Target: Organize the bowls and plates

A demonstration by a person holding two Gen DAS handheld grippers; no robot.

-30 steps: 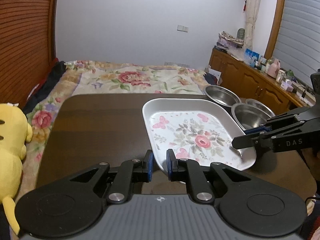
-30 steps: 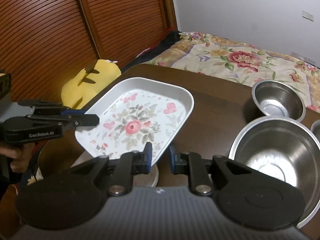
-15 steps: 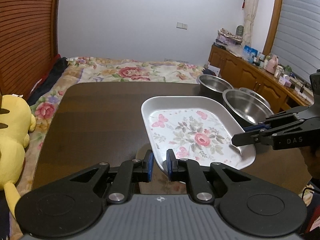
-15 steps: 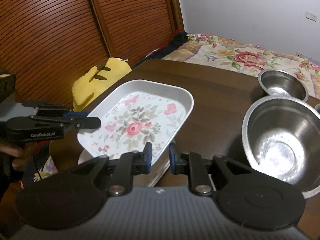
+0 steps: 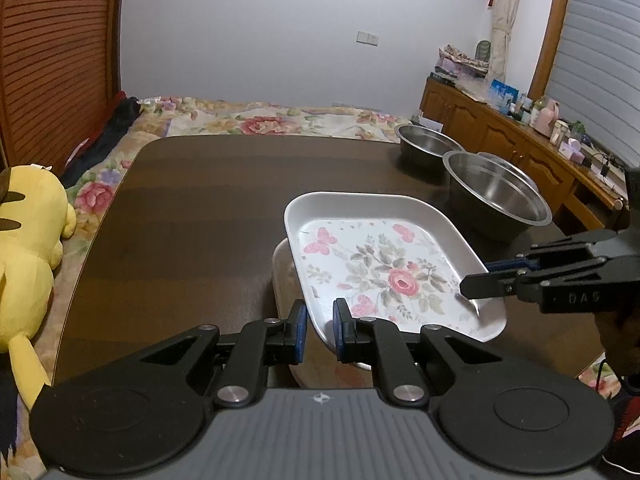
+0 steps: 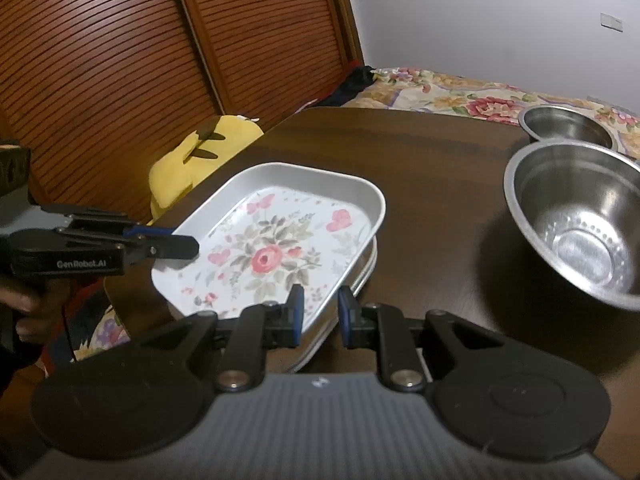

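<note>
Both grippers, left point(image 5: 319, 330) and right point(image 6: 319, 318), are pinching opposite rims of the white floral rectangular tray point(image 5: 380, 272), keeping it level above the lower white plate point(image 5: 282, 276) for stacking.

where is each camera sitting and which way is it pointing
Left wrist: rides the left gripper, facing the far wall across the table; the right gripper and its hand show at right.
Right wrist: rides the right gripper, facing the slatted doors; the left gripper shows at left.
Shared: floral tray, steel bowls, yellow plush.
</note>
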